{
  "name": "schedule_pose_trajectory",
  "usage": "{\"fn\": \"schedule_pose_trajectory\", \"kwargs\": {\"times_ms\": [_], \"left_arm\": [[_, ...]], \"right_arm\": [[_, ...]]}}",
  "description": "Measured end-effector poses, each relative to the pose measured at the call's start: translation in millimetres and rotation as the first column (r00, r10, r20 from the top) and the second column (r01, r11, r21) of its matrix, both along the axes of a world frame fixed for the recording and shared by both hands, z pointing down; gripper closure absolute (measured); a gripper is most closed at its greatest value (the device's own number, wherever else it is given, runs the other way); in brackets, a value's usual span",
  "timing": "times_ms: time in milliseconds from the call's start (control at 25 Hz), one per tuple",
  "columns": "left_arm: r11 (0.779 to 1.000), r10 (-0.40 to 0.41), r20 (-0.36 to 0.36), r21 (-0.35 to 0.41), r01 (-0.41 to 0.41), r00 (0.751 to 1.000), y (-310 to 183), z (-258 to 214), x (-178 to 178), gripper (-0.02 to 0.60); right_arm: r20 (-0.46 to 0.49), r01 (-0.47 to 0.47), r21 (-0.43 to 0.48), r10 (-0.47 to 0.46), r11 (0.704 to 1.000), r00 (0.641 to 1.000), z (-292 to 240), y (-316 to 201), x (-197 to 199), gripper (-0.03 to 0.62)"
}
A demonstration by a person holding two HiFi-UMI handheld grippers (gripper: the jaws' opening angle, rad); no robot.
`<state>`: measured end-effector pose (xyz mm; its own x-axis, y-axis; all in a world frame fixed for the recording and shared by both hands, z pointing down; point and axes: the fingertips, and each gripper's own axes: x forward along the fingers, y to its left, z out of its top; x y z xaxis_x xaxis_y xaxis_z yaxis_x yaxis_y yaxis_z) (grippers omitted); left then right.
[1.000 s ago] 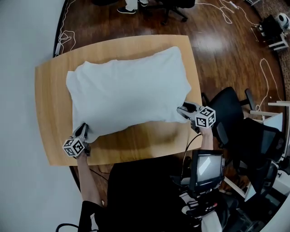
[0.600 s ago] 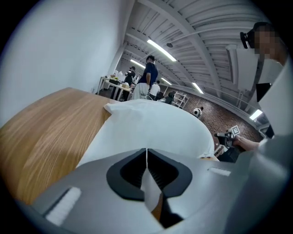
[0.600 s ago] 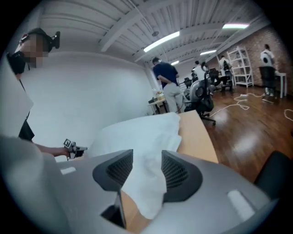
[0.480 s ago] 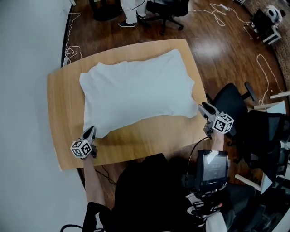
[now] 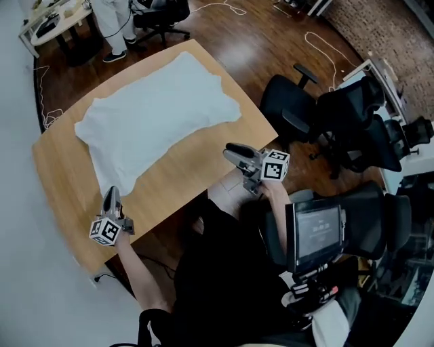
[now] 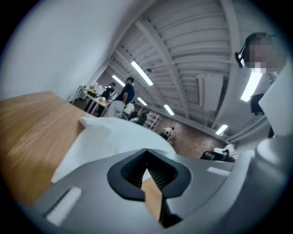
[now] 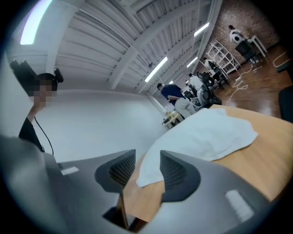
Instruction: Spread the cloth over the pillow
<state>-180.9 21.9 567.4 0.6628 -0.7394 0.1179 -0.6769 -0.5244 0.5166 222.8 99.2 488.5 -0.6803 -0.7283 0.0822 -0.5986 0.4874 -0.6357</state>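
A white cloth (image 5: 159, 108) lies spread over the pillow on the wooden table (image 5: 176, 176); the pillow itself is hidden under it. My left gripper (image 5: 110, 198) is shut and empty, its tips just short of the cloth's near left corner. Its own view shows the closed jaws (image 6: 146, 159) with the cloth (image 6: 110, 137) ahead. My right gripper (image 5: 234, 150) hovers at the table's near edge, well back from the cloth. Its jaws (image 7: 147, 165) are closing, still apart, with nothing between them; the cloth (image 7: 206, 132) lies farther on.
Black office chairs (image 5: 305, 101) stand right of the table, more of them (image 5: 380, 129) farther right. A person (image 5: 112, 24) stands beyond the table's far end beside a desk (image 5: 47, 20). Cables (image 5: 325, 44) lie on the wood floor. A screen device (image 5: 315, 229) sits at my lap.
Both grippers have drawn back from the cloth's near corners towards me. The right one went farthest, back to the table's edge. The head view has swung, so the table now lies diagonally.
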Motion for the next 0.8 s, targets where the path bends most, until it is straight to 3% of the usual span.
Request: {"fn": "schedule_pose_trajectory", "kwargs": {"times_ms": [40,120,240,360,400,480,680,800], "left_arm": [[0.996,0.062,-0.080,0.067,-0.057,0.995,15,-28,24,0.583],[0.964,0.218,-0.178,0.195,-0.183,0.960,52,-86,79,0.583],[0.896,0.378,-0.217,0.329,-0.297,0.900,102,-150,143,0.583],[0.860,0.430,-0.213,0.393,-0.326,0.877,137,-188,173,0.583],[0.854,0.435,-0.202,0.401,-0.331,0.877,146,-192,178,0.569],[0.850,0.448,-0.216,0.405,-0.338,0.868,158,-197,181,0.584],[0.828,0.460,-0.210,0.452,-0.331,0.863,188,-218,217,0.584],[0.777,0.503,-0.116,0.494,-0.390,0.856,216,-231,263,0.584]], "right_arm": [[0.012,0.022,0.039,-0.022,0.999,1.000,-15,7,-19,0.433],[-0.002,0.110,0.104,-0.110,0.989,0.994,-38,20,-72,0.453],[-0.119,0.304,0.173,-0.287,0.937,0.951,-59,43,-171,0.499],[-0.340,0.434,0.195,-0.355,0.880,0.871,-67,69,-231,0.521],[-0.405,0.450,0.193,-0.347,0.872,0.846,-68,76,-238,0.576],[-0.481,0.447,0.212,-0.305,0.869,0.822,-73,88,-239,0.602],[-0.492,0.402,0.373,-0.188,0.836,0.850,-97,118,-202,0.602],[-0.479,0.398,0.420,-0.172,0.816,0.860,-111,144,-160,0.602]]}}
